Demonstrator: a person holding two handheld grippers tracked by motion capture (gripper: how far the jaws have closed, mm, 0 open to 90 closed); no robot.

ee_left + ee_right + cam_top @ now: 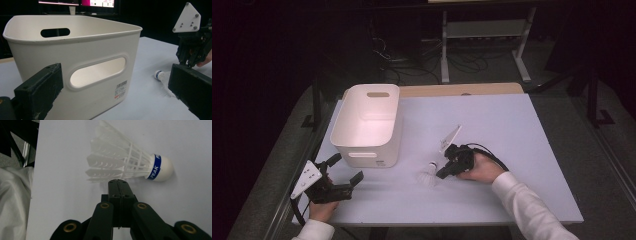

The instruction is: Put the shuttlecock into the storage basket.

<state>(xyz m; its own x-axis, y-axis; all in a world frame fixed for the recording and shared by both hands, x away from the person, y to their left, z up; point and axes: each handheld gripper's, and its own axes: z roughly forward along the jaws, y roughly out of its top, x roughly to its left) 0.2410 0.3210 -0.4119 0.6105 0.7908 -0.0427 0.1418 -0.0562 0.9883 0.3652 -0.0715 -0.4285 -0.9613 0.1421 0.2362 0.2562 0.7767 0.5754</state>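
A white feather shuttlecock [428, 175] with a blue band round its cork lies on its side on the pale table [512, 130]. My right gripper [440, 174] is shut with nothing between its jaws. In the right gripper view its tip [117, 182] stands right beside the feather skirt of the shuttlecock [120, 162]; I cannot tell whether they touch. My left gripper [346, 169] rests open near the table's front left corner. Through its open jaws [113, 95] I see the white bin [87, 50], the shuttlecock [162, 76] and the right gripper [186, 63].
A white plastic bin [343, 120] with handle slots stands at the table's left, just beyond the left gripper. A white sleeve [12, 202] lies at the left of the right gripper view. Dark floor, cables and a white frame [482, 30] lie behind the table.
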